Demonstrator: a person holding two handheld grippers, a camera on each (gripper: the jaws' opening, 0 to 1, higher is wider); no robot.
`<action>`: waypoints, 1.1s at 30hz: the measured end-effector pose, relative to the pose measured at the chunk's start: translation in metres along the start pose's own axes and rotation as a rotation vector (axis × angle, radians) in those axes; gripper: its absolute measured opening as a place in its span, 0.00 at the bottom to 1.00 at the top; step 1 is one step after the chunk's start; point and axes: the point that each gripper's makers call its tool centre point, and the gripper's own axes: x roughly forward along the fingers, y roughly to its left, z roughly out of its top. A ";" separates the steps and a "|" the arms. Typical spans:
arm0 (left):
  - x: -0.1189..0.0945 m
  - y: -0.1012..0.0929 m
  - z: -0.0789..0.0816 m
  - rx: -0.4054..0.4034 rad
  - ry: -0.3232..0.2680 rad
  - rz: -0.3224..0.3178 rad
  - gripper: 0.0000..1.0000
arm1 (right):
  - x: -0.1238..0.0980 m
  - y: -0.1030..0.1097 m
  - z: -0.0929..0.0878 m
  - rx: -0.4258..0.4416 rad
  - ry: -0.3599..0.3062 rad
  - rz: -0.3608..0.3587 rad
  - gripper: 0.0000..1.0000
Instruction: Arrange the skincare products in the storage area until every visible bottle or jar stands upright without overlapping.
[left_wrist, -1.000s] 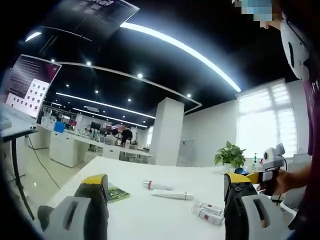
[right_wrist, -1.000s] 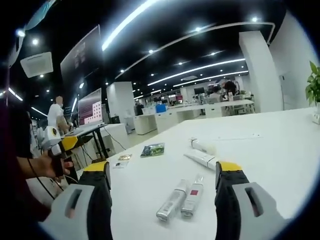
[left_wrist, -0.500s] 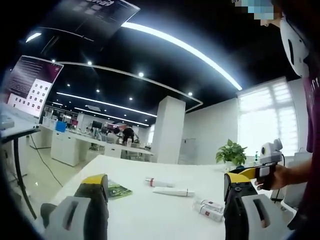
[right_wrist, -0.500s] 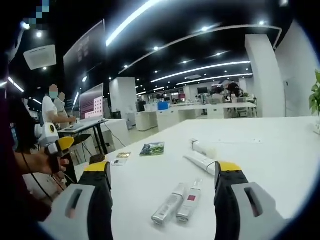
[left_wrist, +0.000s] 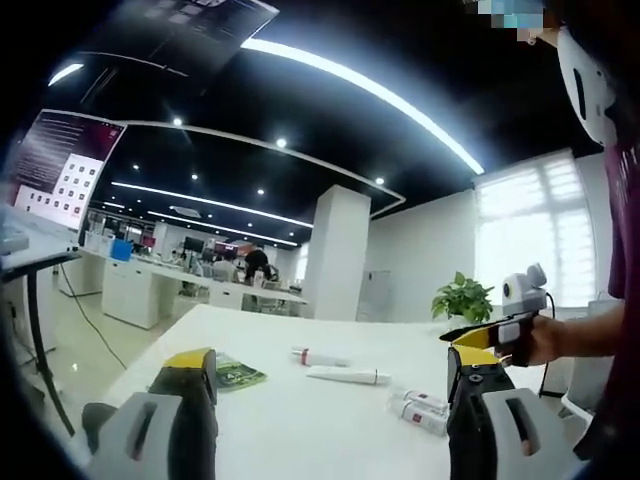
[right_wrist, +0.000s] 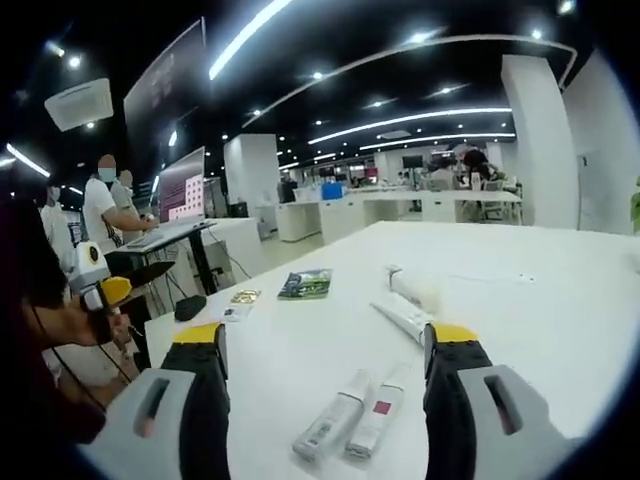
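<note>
Since all four tubes lie flat on the white table (right_wrist: 560, 330) and none stands yet, the main risk, as I judge it, is tipping: slim tubes on narrow caps fall over easily, and one falling could knock a neighbour or roll toward the table edge. The silver tube (right_wrist: 327, 430) and the red-label tube (right_wrist: 378, 424) lie side by side, touching or nearly so, so a grab at one could drag or pinch the other. Another risk: jaws closing on a soft tube body squeeze it instead of holding firm.

Right gripper (right_wrist: 325, 345): jaws wide apart, holding nothing, touching nothing, hovering above the table. The silver and red-label pair sits just ahead, between the jaw lines, nearest to it. Two more white tubes lie further ahead: the long white tube (right_wrist: 403, 316) near the right jaw tip and the short white tube (right_wrist: 405, 283) beyond it. A green booklet (right_wrist: 305, 284) and small cards (right_wrist: 239, 304) lie farther off, toward the left jaw side.

Left gripper (left_wrist: 330, 365): jaws also spread wide, empty, clear of the table. In its view the paired tubes (left_wrist: 420, 411) lie just inside its right jaw, the long tube (left_wrist: 347, 375) ahead, centred between the jaws. Potted plant (left_wrist: 462, 299) far behind.
</note>
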 end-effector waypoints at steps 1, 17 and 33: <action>0.000 0.000 0.001 -0.003 -0.003 0.000 0.99 | 0.004 -0.002 0.003 -0.006 0.000 0.007 0.81; -0.007 -0.001 0.005 0.004 -0.009 0.003 0.99 | 0.077 -0.063 0.004 -0.145 0.209 0.060 0.69; -0.017 0.007 0.011 0.025 -0.014 0.021 0.98 | 0.134 -0.110 -0.059 -0.172 0.552 0.137 0.55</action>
